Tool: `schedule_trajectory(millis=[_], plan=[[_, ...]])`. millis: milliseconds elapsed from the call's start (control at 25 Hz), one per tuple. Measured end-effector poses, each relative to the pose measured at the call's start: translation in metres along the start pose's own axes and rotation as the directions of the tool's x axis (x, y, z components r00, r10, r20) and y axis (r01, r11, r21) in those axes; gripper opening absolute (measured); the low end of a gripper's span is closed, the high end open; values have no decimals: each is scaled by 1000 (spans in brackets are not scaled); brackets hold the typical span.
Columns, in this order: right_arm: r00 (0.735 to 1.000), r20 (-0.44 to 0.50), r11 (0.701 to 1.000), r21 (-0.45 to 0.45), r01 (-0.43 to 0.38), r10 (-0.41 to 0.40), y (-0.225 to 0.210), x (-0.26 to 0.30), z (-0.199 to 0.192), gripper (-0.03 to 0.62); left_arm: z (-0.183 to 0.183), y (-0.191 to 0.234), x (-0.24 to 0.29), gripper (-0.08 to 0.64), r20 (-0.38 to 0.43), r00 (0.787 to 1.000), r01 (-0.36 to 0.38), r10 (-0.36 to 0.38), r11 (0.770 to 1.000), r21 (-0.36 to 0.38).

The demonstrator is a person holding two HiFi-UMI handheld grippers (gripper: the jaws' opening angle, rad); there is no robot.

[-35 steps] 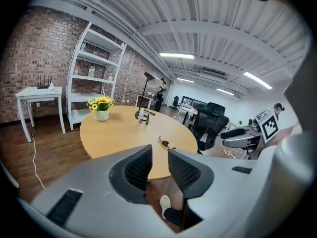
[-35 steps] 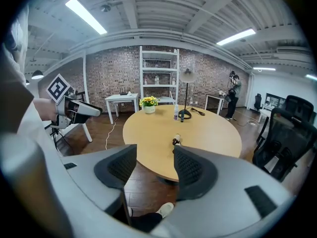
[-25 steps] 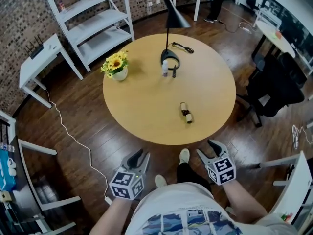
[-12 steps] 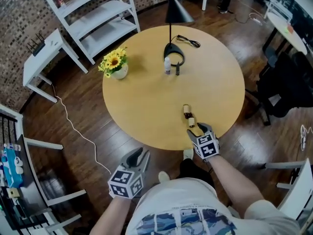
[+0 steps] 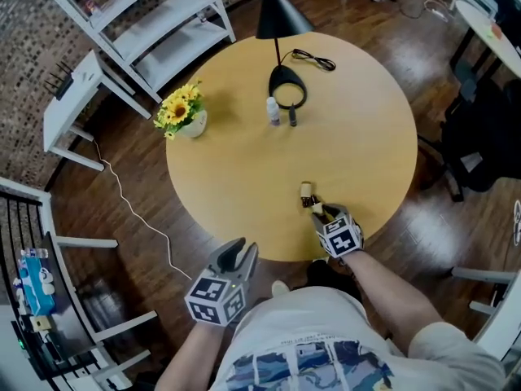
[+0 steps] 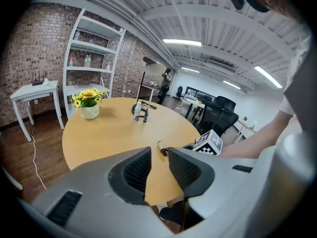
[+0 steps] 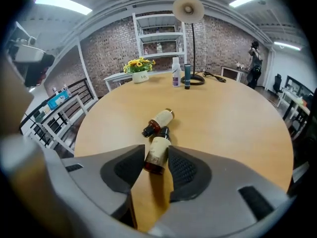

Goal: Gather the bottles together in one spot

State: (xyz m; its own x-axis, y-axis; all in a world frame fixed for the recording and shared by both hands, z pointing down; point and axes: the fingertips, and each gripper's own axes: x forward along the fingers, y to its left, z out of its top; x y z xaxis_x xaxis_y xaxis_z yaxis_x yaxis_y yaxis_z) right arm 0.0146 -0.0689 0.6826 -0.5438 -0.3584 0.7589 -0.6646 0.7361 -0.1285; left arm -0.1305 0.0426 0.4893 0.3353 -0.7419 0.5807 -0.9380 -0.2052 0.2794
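Two brown bottles lie side by side near the front edge of the round wooden table [image 5: 244,186]. My right gripper [image 5: 321,213] [image 7: 157,160] has just been closing its jaws, and its pads now press on the base of the nearer brown bottle [image 7: 158,150] [image 5: 318,210]. The other brown bottle [image 7: 161,119] [image 5: 306,191] lies just beyond, touching it. A white bottle [image 5: 273,110] [image 7: 176,77] and a small dark bottle [image 5: 292,117] [image 7: 187,83] stand upright by the lamp base. My left gripper [image 5: 237,252] [image 6: 159,158] hangs off the table's front edge, narrowly open and holding nothing.
A black desk lamp [image 5: 286,88] with its cable [image 5: 314,59] stands at the far side. A sunflower pot [image 5: 193,121] sits at the table's left. White shelving [image 5: 155,23] and a small white table [image 5: 69,104] stand beyond; an office chair [image 5: 488,129] is on the right.
My right gripper came from below the table edge up onto the table and closed around the nearer brown bottle. The left gripper shifted forward slightly, staying off the table.
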Motion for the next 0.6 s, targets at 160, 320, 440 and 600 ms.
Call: schedule_trajectory(millis=[160,320,440,600], plan=[[1000,-13,999,31,-17,18,-13,-5,-2,150,14,-10,30,84,-26,999,30,-30,1000,2],[1000,12,995,96,-25,24,-31,-22,-1,146,28,-23,57,84,-42,997,70,-69,997,15],[996,76,990,136,-47,37,-41,-49,12,144,37,-37,79,84,-55,992,111,-110,993,24],[972,221,981,161,-111,73,-47,-96,46,144,53,-62,112,85,-52,979,198,-199,980,-24]])
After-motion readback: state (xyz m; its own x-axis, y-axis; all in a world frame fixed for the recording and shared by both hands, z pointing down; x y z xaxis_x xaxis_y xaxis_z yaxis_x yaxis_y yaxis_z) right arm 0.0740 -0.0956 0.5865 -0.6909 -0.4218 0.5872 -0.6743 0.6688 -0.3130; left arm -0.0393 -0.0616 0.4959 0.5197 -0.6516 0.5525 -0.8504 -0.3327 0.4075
